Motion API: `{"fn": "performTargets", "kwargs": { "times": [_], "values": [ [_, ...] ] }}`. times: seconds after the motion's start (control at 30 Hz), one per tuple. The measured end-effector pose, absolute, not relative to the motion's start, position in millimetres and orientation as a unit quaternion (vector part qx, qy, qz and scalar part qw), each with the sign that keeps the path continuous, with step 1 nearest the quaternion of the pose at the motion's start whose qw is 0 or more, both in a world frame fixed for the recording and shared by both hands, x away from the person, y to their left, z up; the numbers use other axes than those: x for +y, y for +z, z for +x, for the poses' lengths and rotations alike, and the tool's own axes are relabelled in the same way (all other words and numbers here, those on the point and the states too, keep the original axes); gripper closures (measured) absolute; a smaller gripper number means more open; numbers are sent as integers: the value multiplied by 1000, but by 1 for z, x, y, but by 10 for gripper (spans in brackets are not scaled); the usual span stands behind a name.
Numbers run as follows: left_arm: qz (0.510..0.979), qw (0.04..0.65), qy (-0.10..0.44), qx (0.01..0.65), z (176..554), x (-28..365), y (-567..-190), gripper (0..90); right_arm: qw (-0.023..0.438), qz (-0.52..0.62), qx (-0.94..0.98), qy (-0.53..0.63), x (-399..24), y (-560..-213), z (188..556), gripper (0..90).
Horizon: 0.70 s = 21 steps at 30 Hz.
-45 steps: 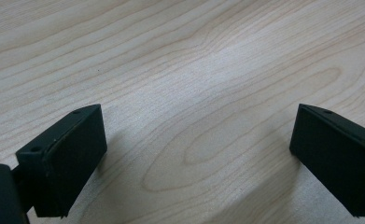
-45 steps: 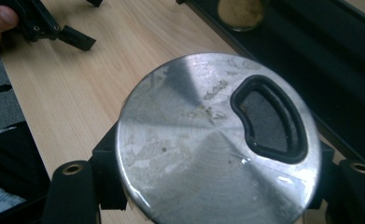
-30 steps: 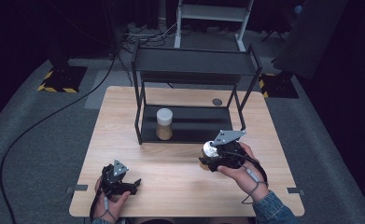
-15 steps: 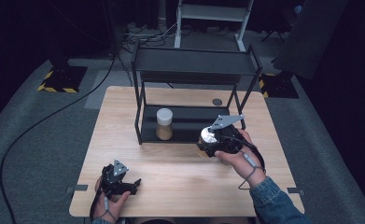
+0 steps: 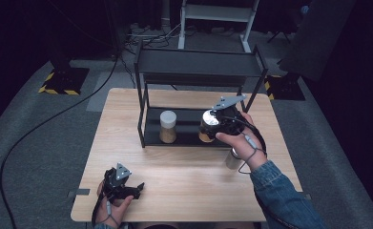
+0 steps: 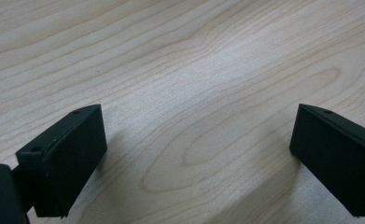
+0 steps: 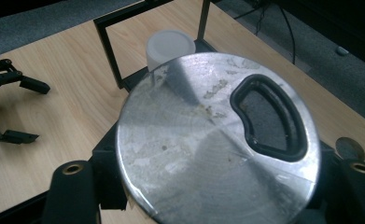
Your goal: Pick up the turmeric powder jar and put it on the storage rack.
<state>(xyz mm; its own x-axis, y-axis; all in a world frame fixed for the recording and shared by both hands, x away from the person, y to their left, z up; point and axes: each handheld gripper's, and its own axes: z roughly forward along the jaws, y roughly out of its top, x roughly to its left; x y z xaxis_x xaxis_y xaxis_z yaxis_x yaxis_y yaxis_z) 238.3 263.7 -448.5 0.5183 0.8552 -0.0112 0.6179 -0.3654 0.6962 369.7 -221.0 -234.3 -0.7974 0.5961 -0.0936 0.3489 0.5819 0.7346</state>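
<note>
A jar [image 5: 208, 125] of brownish contents is clamped in the right gripper [image 5: 216, 125] at the rack's [image 5: 198, 62] lower shelf, right of a white-lidded jar [image 5: 168, 126]. Its metal lid's [image 7: 217, 140] opening is seen in the right gripper view. The left gripper [image 5: 122, 183] is held apart near the table's [image 5: 184, 186] front left corner.

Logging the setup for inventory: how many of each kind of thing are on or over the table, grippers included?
Jars: 2, the white-lidded jar and the metal-lidded jar
Rack: 1
Grippers: 2, the left gripper and the right gripper
Small blurred container: 1
Total: 6
</note>
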Motion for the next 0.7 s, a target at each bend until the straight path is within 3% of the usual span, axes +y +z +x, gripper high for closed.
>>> {"fn": "performTargets", "kwargs": {
  "times": [0.7],
  "values": [
    [807, 330, 180, 456, 238, 264, -449, 37, 160, 288, 875, 355, -197, -266, 417, 316]
  ]
}}
